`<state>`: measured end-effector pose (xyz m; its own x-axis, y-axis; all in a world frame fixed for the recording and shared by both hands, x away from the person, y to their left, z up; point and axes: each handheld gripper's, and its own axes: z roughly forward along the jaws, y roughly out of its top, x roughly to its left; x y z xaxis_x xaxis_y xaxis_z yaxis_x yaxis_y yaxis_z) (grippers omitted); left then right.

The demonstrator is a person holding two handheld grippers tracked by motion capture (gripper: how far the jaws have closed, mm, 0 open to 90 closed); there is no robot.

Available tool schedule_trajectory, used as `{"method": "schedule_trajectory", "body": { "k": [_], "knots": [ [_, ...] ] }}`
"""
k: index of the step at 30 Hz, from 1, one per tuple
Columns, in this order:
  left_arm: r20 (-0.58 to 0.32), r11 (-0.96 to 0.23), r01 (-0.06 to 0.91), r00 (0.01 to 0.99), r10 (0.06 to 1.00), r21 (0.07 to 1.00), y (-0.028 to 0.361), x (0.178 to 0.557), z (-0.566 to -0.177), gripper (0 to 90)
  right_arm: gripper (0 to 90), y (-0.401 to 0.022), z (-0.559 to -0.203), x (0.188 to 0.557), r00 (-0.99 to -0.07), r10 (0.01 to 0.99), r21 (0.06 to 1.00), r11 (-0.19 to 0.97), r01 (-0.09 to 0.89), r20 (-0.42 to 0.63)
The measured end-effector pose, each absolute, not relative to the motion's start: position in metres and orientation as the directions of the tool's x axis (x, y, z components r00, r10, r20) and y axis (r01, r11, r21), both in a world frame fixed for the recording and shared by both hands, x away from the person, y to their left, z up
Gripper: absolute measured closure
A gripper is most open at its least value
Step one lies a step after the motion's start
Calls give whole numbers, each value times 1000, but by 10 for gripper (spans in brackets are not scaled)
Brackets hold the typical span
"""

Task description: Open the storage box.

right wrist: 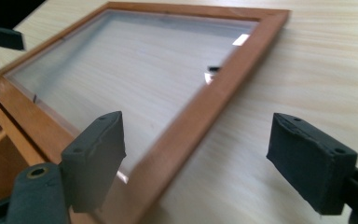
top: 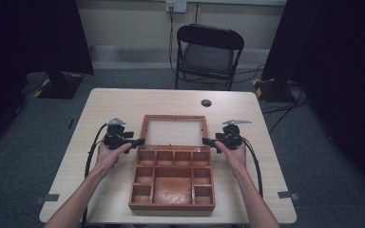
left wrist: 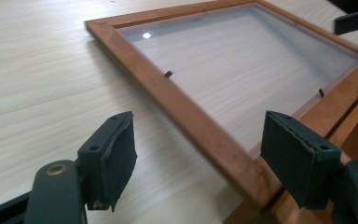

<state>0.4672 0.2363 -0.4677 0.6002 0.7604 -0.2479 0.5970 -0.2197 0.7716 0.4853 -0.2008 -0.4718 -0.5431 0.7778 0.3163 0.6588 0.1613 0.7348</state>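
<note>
Our left gripper [top: 140, 141] and right gripper [top: 206, 141] stand spread, straddling the lid [top: 174, 131] rails at nine and three o'clock, pinching nothing. The lid lies flat at twelve o'clock of the box [top: 172, 178]. Pulling away carelessly, we could catch a rail and drag the box.

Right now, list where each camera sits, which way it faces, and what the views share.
High view: above the person's side, facing forward and down on the table; forearms, left gripper, right gripper.
Left gripper view: rides the left gripper, looking across the glass lid; open jaws.
Right gripper view: rides the right gripper, facing the lid's opposite side; open jaws.
Shared: lid and open wooden box.
</note>
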Motion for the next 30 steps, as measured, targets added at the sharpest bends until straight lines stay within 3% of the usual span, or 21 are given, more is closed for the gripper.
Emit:
{"method": "schedule_trajectory", "body": {
  "k": [14,24,26,30],
  "knots": [
    [-220,-261,646,565,795,717,276,431,-473,216,155,-251,-465,435,-498,834,723,189,664,239],
    [-79,-382,611,591,803,693,300,408,-493,197,166,-274,-485,399,-450,889,666,282,691,91],
    [-4,-421,595,580,815,684,295,405,-493,197,152,-275,-491,397,-429,903,674,305,673,20],
    [8,-389,554,567,824,736,295,401,-502,136,88,-273,-496,396,-407,914,693,298,657,-7]
  ]
}}
